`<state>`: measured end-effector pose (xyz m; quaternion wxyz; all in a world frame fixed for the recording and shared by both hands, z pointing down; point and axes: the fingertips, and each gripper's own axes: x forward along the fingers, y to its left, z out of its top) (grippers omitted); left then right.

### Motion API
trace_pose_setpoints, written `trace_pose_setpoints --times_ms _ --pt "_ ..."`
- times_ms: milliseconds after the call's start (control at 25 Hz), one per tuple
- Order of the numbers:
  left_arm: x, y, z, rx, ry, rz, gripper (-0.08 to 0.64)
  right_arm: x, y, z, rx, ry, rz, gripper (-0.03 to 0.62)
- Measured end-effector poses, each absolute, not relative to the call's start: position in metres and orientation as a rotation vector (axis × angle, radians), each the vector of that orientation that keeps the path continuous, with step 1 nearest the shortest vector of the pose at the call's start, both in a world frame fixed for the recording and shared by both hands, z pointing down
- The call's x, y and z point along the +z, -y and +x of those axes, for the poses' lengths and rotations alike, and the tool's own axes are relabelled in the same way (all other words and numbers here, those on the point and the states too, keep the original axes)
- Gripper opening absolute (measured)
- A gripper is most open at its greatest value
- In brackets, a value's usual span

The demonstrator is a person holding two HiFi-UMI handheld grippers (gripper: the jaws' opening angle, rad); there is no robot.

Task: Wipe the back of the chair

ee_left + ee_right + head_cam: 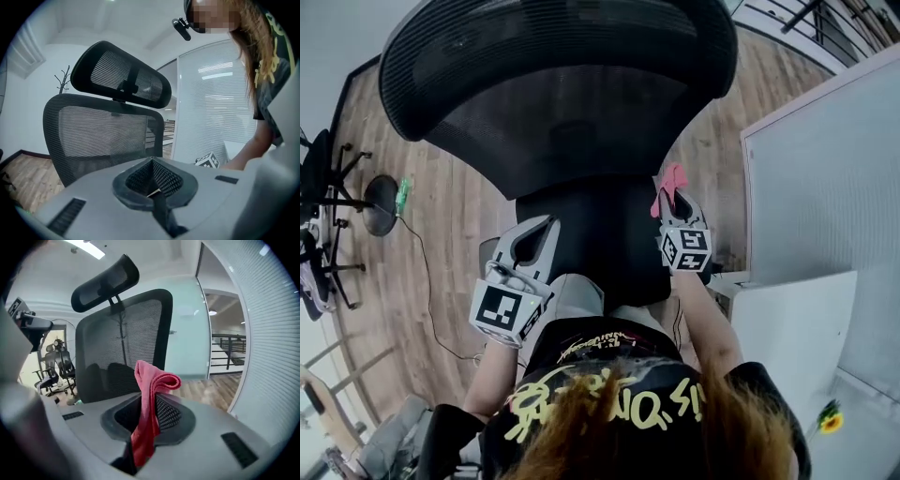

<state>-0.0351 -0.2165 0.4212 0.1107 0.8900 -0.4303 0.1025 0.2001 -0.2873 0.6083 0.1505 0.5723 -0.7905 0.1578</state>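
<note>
A black mesh office chair (553, 112) with a headrest stands in front of me, its back (101, 133) facing both grippers. My right gripper (673, 199) is shut on a pink cloth (147, 404), which sticks up between the jaws a short way off the chair back (124, 341). The cloth (669, 186) shows at the right edge of the chair's lower back. My left gripper (528, 246) is shut with nothing in it and sits low at the chair's left side, apart from the mesh.
A white partition (825, 178) and a white desk (787, 328) stand on the right. Other office chairs (328, 206) and a cable lie on the wooden floor (441, 216) at the left. A glass wall (211, 103) is behind the chair.
</note>
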Motion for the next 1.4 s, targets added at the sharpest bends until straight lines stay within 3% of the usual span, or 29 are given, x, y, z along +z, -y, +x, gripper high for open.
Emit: trace_pose_setpoints --times_ms 520,1400 --pt "0.451 0.205 -0.03 0.422 1.183 2.571 -0.011 0.668 0.332 0.203 0.438 2.074 1.646 0.061" --pt "0.457 0.223 -0.042 0.397 1.212 2.553 -0.011 0.68 0.34 0.128 0.359 2.144 1.534 0.061"
